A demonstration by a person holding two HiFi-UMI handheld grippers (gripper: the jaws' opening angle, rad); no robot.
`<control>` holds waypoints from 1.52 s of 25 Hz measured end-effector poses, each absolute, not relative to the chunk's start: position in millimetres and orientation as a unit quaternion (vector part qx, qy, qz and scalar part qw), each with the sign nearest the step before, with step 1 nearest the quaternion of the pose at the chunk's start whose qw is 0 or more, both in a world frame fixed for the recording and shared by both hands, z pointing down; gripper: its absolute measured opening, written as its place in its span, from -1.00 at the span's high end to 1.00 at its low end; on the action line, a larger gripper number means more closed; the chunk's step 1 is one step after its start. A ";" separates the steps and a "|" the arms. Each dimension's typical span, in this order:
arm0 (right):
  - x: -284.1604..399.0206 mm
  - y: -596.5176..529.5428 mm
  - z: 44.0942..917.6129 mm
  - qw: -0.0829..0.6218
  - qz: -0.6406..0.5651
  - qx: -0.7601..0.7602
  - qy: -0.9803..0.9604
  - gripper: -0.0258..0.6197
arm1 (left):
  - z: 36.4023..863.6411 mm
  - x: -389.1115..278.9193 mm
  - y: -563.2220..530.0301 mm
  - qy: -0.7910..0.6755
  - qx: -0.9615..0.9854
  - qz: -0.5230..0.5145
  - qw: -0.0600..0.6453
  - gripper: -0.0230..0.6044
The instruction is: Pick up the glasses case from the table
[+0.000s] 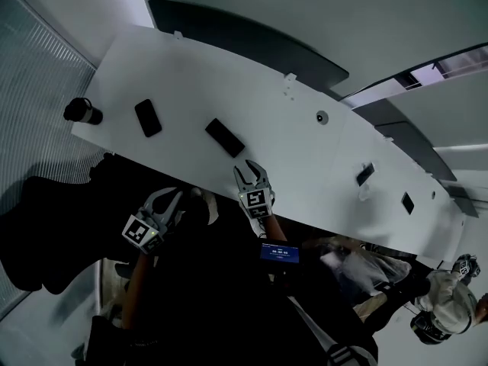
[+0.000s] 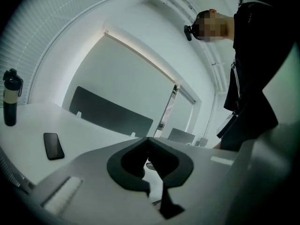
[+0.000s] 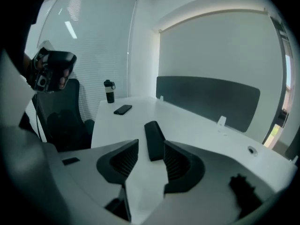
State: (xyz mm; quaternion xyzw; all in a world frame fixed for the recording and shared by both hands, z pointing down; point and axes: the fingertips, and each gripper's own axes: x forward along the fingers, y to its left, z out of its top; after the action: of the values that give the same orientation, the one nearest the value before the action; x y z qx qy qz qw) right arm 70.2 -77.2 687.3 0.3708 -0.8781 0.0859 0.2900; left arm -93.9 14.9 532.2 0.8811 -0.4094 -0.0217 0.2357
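White curved table [image 1: 191, 75] bears the black glasses case [image 1: 225, 137] just ahead of the right gripper [image 1: 252, 170], jaws apart and empty. Left gripper [image 1: 172, 197] (tips together, nothing held) hangs beyond the table's edge.

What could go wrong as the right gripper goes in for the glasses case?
The right gripper has its jaws open, seemingly not much wider than the glasses case, which lies slightly askew to them. A jaw tip could land on it or shove it across the smooth table. The dark phone nearby could be mistaken for it.
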 end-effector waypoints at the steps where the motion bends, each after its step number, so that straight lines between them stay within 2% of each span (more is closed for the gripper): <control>1: 72.9 -83.3 695.7 0.301 0.085 0.366 -0.877 0.41 | 532.5 -93.9 12.7 -0.419 0.876 -0.021 0.238 0.92; 6: 75.9 -111.3 728.7 0.362 0.052 0.321 -0.873 0.16 | 531.8 -83.7 -1.5 -0.440 0.865 -0.004 0.240 0.92; 14: 64.6 -130.6 759.9 0.358 0.075 0.257 -0.894 -0.03 | 532.8 -73.4 -9.8 -0.460 0.854 0.024 0.241 0.92; 19: 56.5 -132.3 781.4 0.392 0.075 0.218 -0.891 -0.05 | 533.8 -76.2 -16.0 -0.472 0.847 0.026 0.242 0.92; 31: 52.5 -131.6 782.7 0.422 0.092 0.188 -0.882 -0.02 | 537.7 -73.3 -34.0 -0.476 0.844 0.021 0.245 0.92; 34: 50.1 -128.4 781.2 0.417 0.145 0.185 -0.878 -0.01 | 537.3 -73.8 -37.4 -0.477 0.845 0.015 0.243 0.92; 38: 39.1 -120.7 771.2 0.347 0.293 0.201 -0.868 0.00 | 537.7 -74.8 -41.0 -0.477 0.844 0.011 0.244 0.92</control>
State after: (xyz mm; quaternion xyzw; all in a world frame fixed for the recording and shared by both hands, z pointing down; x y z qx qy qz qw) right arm 39.1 -120.7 771.2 0.2012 -0.8679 0.2930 0.3471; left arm -74.8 -41.0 537.7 0.8444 -0.4767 0.0108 0.2442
